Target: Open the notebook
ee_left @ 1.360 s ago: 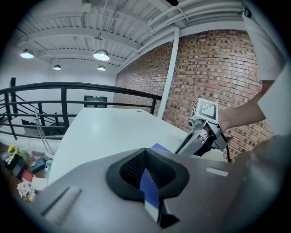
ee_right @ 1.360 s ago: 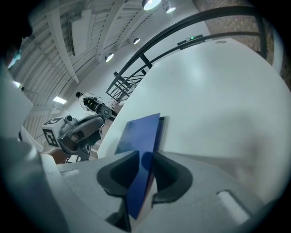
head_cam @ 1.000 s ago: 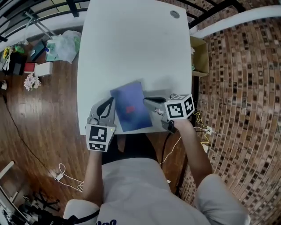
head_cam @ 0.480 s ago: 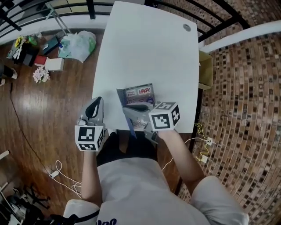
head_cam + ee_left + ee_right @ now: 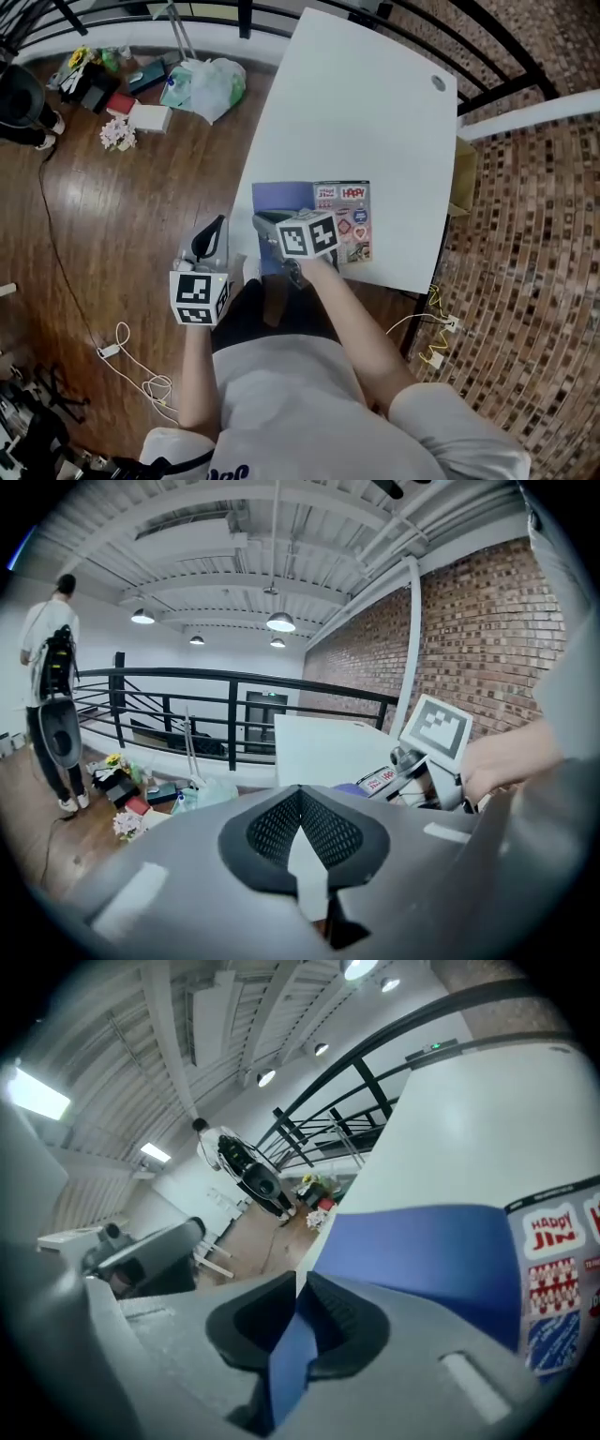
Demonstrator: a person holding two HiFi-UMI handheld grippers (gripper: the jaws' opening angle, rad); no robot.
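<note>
The notebook (image 5: 352, 220) lies open near the front edge of the white table (image 5: 375, 103), its inside page full of coloured stickers. Its blue cover (image 5: 281, 197) is turned over to the left. My right gripper (image 5: 262, 223) pinches that cover's edge. In the right gripper view the blue cover (image 5: 412, 1251) runs between the pads (image 5: 333, 1321), and the jaws of the right gripper (image 5: 298, 1288) are opening. My left gripper (image 5: 217, 225) hangs off the table's left side over the wooden floor. In its own view the left gripper (image 5: 300, 794) is shut with nothing in it.
A plastic bag (image 5: 206, 89), boxes and flowers (image 5: 117, 136) lie on the floor at the upper left, beside a black railing (image 5: 187, 682). A person (image 5: 52, 686) stands by that railing. A cardboard box (image 5: 465, 178) sits at the table's right edge, and a cable (image 5: 131, 361) trails on the floor.
The right gripper has swung the blue cover from right to left, laying the notebook open with its sticker page showing. The left gripper has drawn away off the table's left side.
</note>
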